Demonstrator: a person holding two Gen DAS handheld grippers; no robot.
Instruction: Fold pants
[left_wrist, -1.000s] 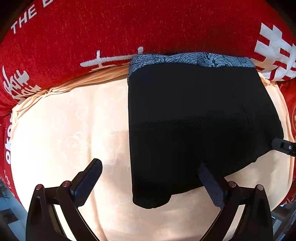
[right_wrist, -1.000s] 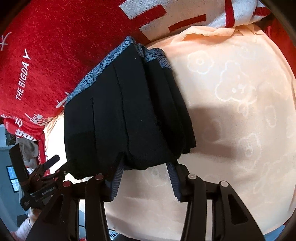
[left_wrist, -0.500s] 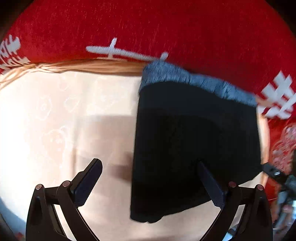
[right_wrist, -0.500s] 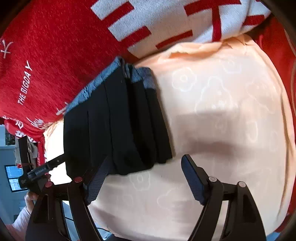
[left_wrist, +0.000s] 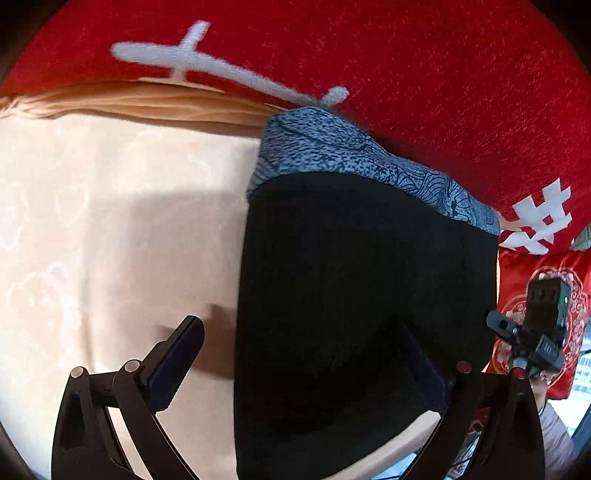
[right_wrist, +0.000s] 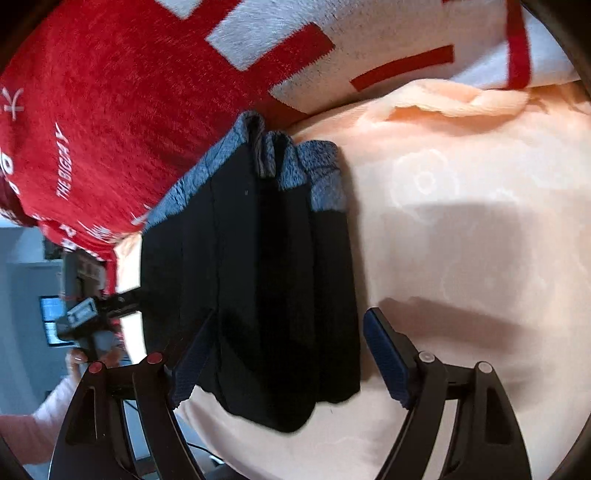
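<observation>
On peach sheet (left_wrist: 110, 229), against red blanket (left_wrist: 424, 74): folded black pants (left_wrist: 351, 295), grey waistband (left_wrist: 354, 158) toward blanket. Left gripper (left_wrist: 306, 358) spread, straddling pants' left edge. Right gripper (right_wrist: 284, 350) spread wide over pants' near end, not pinching.

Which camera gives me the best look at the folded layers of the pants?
Right wrist: it looks along the side of the pants, so the stacked folds and bunched grey waistband show. Left wrist shows only the flat black top panel.
</observation>
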